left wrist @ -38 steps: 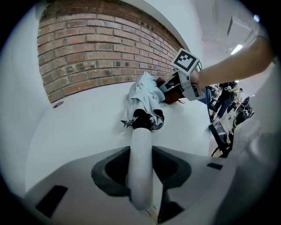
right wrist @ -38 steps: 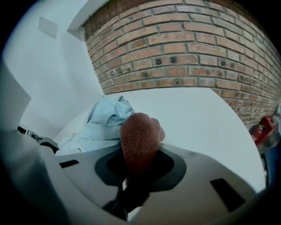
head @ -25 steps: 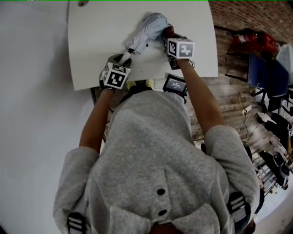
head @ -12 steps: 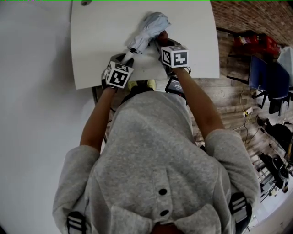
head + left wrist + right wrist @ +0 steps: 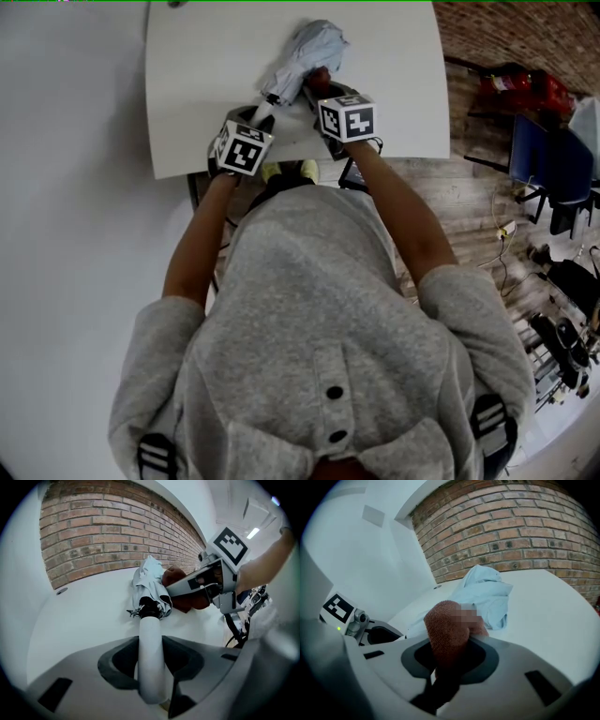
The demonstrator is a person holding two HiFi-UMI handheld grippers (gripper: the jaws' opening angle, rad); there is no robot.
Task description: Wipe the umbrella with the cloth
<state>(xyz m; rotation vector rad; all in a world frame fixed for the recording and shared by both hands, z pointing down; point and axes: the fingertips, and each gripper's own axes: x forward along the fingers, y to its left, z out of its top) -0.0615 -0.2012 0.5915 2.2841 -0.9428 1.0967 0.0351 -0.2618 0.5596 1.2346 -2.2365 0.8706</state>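
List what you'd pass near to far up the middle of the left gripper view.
Near to far: left gripper, shut on the umbrella handle → folded canopy → brick wall.

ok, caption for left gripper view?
Left gripper clamps the umbrella handle; right gripper holds a brown cloth beside the canopy.
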